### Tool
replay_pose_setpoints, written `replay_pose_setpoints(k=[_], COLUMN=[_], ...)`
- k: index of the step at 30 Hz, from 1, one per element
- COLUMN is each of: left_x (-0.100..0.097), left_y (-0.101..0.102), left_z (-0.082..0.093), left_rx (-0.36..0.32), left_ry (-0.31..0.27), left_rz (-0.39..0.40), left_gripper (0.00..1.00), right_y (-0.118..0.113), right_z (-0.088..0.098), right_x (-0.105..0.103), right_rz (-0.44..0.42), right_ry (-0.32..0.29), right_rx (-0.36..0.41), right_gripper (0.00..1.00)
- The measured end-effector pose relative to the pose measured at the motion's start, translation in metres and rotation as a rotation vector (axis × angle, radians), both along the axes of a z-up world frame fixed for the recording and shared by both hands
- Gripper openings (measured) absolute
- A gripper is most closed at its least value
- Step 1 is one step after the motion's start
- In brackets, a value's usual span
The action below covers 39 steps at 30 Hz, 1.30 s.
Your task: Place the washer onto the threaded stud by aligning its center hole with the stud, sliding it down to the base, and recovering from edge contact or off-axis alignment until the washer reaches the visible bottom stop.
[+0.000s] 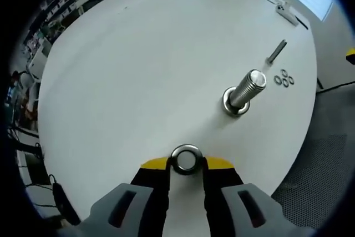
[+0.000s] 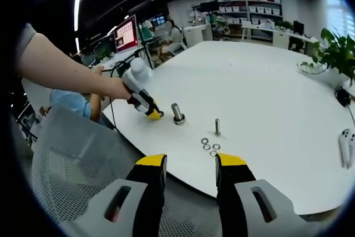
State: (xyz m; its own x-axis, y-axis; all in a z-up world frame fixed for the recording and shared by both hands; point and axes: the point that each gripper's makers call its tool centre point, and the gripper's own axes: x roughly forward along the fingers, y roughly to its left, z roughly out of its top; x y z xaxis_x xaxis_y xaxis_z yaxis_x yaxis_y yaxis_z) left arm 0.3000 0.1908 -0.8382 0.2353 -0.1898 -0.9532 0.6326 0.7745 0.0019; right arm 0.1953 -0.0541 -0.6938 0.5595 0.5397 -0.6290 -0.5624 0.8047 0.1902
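Observation:
My left gripper (image 1: 186, 165) is shut on a steel washer (image 1: 185, 149), pinched edgewise between the yellow-tipped jaws just above the white table (image 1: 138, 70). The large threaded stud (image 1: 246, 88) stands upright on its round base, up and to the right of the washer and clearly apart from it. In the right gripper view, a person's hand holds the left gripper (image 2: 145, 104) just left of the stud (image 2: 177, 112). My right gripper (image 2: 191, 165) is open and holds nothing, hanging off the table's near edge.
A thin bolt (image 1: 275, 52) and three small washers (image 1: 284, 78) lie beyond the stud; they show again as bolt (image 2: 217, 126) and washers (image 2: 209, 147). A mesh chair (image 2: 66, 165) sits by the table edge. A plant (image 2: 335, 54) and a white controller (image 2: 346, 145) are at the right.

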Motion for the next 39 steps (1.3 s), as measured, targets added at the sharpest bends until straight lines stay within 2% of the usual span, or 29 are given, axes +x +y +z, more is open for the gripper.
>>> replay_pose_setpoints(k=[3, 8, 20, 25, 32, 34, 36, 39], left_x=[-0.006, -0.016, -0.016, -0.021, -0.021, -0.02, -0.02, -0.021], left_y=[0.005, 0.012, 0.011, 0.008, 0.009, 0.012, 0.012, 0.011], left_z=[0.0, -0.001, 0.0, -0.001, 0.0, 0.0, -0.002, -0.003], left_rx=[0.009, 0.07, 0.077, 0.105, 0.115, 0.124, 0.119, 0.135], left_ry=[0.018, 0.088, 0.087, 0.12, 0.129, 0.133, 0.135, 0.126], left_rz=[-0.001, -0.04, -0.058, -0.136, -0.124, -0.129, -0.086, -0.088], left_gripper=[0.21, 0.21, 0.23, 0.29, 0.28, 0.21, 0.21, 0.2], right_y=[0.0, 0.001, 0.001, 0.001, 0.001, 0.001, 0.001, 0.001], right_z=[0.0, 0.001, 0.002, 0.002, 0.002, 0.002, 0.002, 0.002], right_x=[0.0, 0.0, 0.0, 0.0, -0.001, -0.001, 0.0, 0.0], right_rz=[0.0, 0.002, -0.002, 0.002, 0.0, 0.001, 0.0, -0.001], right_ry=[-0.001, -0.003, -0.008, -0.006, -0.007, -0.007, -0.008, -0.007], right_rx=[0.002, 0.005, 0.011, 0.01, 0.01, 0.01, 0.01, 0.01], right_gripper=[0.37, 0.37, 0.37, 0.37, 0.37, 0.37, 0.37, 0.37])
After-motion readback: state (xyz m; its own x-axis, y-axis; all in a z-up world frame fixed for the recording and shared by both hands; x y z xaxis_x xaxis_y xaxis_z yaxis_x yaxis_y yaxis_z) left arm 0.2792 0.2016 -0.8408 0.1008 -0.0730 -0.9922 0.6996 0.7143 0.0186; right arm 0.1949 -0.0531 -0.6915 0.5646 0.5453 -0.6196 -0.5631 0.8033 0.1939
